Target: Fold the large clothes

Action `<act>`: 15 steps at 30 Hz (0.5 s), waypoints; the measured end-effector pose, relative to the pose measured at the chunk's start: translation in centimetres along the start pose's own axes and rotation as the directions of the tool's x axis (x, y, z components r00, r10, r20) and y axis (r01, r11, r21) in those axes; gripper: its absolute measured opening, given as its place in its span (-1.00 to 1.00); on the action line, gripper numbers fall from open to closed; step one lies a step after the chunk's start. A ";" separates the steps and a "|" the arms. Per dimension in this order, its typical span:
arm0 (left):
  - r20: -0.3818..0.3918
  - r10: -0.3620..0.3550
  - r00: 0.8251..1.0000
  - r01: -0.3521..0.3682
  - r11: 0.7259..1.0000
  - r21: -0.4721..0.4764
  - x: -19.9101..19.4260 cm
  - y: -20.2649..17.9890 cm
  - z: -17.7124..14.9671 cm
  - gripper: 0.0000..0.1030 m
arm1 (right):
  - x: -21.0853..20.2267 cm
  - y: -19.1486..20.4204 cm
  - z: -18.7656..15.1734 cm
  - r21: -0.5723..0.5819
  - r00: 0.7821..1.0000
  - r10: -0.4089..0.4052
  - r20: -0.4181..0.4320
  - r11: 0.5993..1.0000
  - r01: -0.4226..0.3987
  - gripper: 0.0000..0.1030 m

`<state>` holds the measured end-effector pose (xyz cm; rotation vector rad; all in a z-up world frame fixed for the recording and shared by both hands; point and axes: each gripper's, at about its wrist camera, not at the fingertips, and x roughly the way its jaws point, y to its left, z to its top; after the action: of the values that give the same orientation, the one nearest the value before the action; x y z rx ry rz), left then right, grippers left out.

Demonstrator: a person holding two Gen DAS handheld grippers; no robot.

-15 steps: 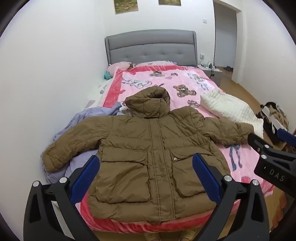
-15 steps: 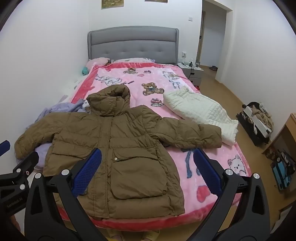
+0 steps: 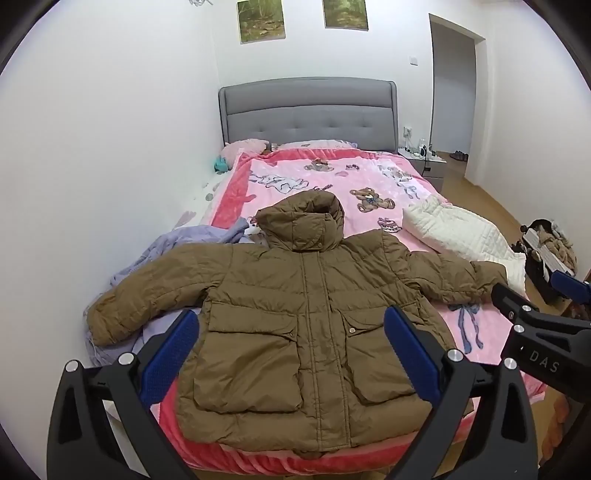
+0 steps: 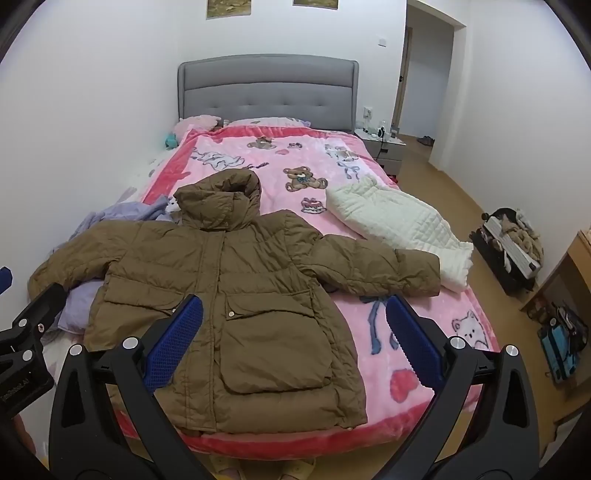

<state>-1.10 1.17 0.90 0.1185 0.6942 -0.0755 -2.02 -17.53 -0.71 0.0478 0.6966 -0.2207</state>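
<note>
Cameras have tipped up a bit since the earlier pictures, so more wall shows, but the brown coat (image 3: 306, 332) has not moved and lies flat on the bed (image 3: 332, 177) with both sleeves spread out, so folding has not started yet, I think. Both the left tool (image 3: 291, 354) and the right tool (image 4: 295, 339) have their blue pads wide apart and hold nothing. I count 1 brown coat, 1 white quilted coat (image 4: 402, 221), 1 purple garment (image 3: 177, 243), 2 tools and 2 wall pictures (image 3: 262, 20).
</note>
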 end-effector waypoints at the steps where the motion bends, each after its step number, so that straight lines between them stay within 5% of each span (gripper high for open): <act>1: -0.003 -0.001 1.000 0.001 1.000 0.000 0.1 0.0 0.0 0.92 | 0.1 0.1 0.0 0.000 1.000 -0.002 -0.007 1.000 0.002 0.85; 15: -0.025 -0.012 1.000 0.012 1.000 0.028 1.1 -0.5 0.0 0.92 | 0.5 0.4 0.2 -0.005 0.999 -0.003 -0.035 1.000 0.002 0.85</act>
<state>-0.35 0.60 0.17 0.1428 0.7184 -0.0956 -1.46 -17.25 -0.92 0.0464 0.7322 -0.2212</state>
